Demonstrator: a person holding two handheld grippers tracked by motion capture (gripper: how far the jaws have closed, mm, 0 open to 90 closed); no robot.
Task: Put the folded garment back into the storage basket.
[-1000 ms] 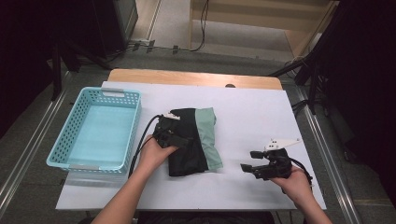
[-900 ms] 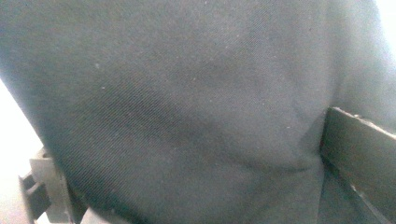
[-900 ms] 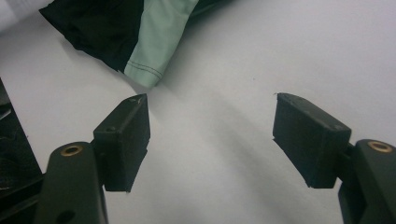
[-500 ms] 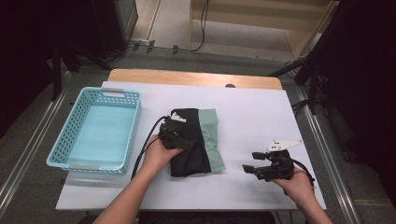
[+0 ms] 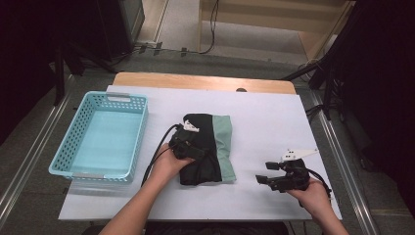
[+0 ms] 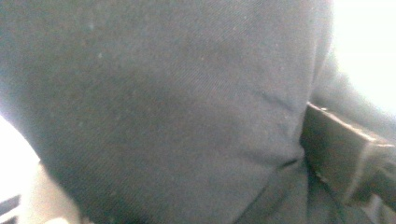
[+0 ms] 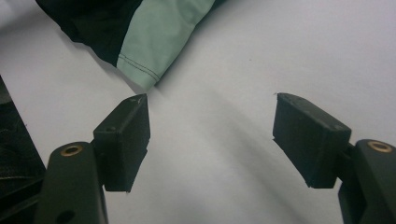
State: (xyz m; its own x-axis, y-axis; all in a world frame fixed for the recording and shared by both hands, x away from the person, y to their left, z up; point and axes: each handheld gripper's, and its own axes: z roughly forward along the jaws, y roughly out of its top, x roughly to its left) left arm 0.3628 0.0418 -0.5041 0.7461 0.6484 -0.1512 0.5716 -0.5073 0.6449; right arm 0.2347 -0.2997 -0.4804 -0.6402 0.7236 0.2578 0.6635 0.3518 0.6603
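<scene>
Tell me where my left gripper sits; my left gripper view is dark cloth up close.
Observer: The left gripper is on the black side of the folded cloth, mid-table. Its fingers have just been closing with cloth between them; a firm grip I cannot confirm.
Operator: Is the right gripper helping?
Observer: No. The right gripper is open over bare table, apart from the cloth's green edge.
Operator: Where's the basket?
Observer: The basket stands left of the cloth, apart from it.

Left gripper [image 5: 188, 147] jaws just closing; right gripper [image 7: 211, 135] jaws apart.
</scene>
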